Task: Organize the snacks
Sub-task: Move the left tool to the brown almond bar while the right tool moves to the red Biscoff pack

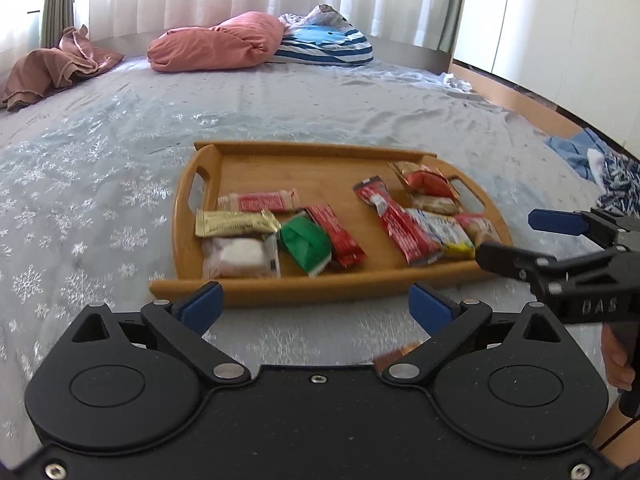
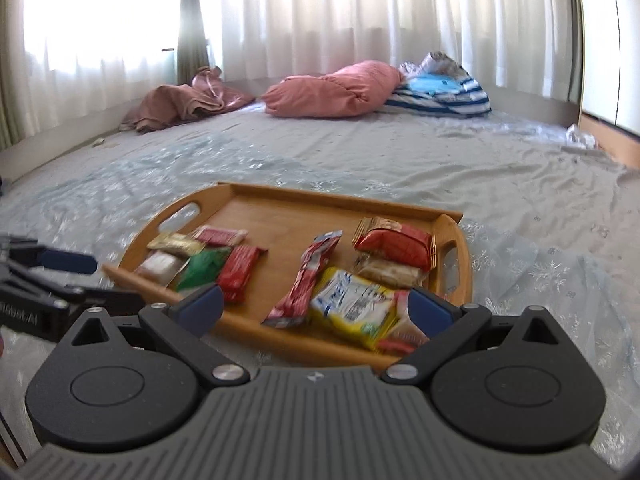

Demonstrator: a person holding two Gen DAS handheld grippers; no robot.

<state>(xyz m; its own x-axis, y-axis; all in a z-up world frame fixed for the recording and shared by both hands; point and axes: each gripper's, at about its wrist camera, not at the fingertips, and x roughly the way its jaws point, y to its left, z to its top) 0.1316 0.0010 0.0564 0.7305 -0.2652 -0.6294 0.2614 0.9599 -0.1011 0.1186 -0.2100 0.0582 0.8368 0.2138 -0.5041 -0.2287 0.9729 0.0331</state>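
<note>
Wooden tray sits on bed w/ pale snowflake sheet, snacks inside in two clusters. Left cluster: gold packet, white packet, green packet, red bar. Right cluster: long red stick pack, yellow-white pouch, red-gold pack. Left hand-held gripper open wide, nothing btwn jaws, just short of tray's near rim. Right hand-held gripper also spread, empty, above near rim. Pink pillow well behind.
</note>
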